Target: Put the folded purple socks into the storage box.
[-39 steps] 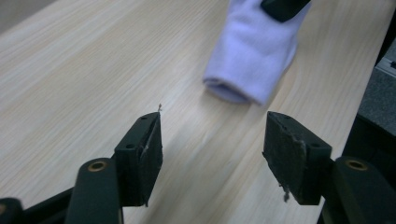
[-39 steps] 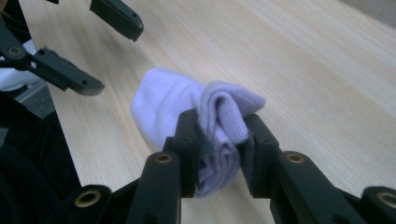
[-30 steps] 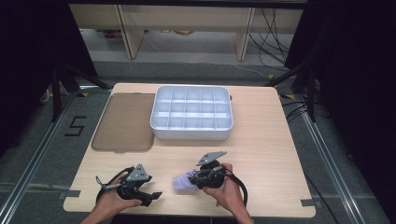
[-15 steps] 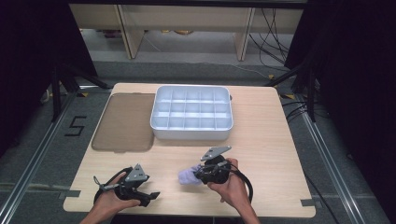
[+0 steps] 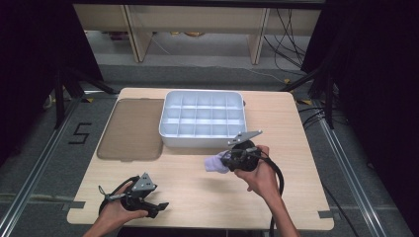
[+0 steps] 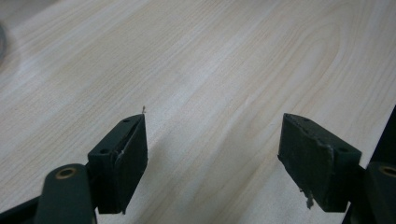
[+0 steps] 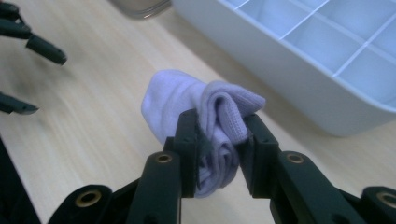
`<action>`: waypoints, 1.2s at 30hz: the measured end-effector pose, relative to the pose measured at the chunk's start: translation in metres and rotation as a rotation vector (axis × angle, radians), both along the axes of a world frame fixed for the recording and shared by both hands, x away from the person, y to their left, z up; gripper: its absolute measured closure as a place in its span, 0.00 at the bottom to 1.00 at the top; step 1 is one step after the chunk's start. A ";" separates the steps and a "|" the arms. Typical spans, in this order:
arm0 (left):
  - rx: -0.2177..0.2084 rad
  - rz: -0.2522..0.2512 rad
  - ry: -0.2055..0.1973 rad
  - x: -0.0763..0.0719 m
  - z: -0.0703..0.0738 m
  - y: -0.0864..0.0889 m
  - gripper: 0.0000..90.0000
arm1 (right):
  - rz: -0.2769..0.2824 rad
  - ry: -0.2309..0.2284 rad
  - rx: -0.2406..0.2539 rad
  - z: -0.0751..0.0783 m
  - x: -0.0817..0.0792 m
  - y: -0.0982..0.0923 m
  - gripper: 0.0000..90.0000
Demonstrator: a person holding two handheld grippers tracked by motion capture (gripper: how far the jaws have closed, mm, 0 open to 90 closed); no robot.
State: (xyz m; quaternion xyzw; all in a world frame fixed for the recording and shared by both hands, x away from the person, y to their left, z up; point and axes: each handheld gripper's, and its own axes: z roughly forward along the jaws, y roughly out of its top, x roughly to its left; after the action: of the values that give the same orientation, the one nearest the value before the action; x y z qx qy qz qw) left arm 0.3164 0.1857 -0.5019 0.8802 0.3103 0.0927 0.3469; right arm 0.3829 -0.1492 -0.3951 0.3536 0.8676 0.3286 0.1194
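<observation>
Sock bundle [image 7: 205, 121] sits clamped in the right gripper [image 7: 219, 154]; the divided tray [image 5: 202, 140] lies at 11 o'clock, nearest this hand. Left gripper [image 6: 215, 154] has just been opening, empty.

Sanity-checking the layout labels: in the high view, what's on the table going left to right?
Brown lid → left gripper → white divided tray → rolled pale sock → right gripper, its jaws clamped on the sock.
</observation>
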 end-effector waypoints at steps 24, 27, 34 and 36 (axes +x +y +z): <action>0.010 -0.010 0.009 0.002 -0.001 0.001 0.24 | -0.159 -0.014 -0.102 0.050 0.071 -0.029 0.79; -0.002 -0.005 0.011 0.001 0.000 0.001 0.24 | -0.190 -0.007 -0.126 0.050 0.083 -0.027 0.79; 0.012 -0.021 0.015 0.001 -0.001 0.000 0.24 | -0.236 0.015 -0.141 0.043 0.104 -0.032 0.79; 0.010 -0.016 0.011 0.000 -0.001 -0.001 0.23 | -0.254 0.027 -0.141 0.041 0.108 -0.033 0.79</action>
State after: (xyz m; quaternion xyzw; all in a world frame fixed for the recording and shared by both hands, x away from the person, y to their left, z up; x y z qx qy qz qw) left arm 0.3166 0.1850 -0.5032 0.8850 0.3046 0.0864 0.3414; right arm 0.4914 -0.1819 -0.3545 0.4556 0.8383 0.2445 0.1729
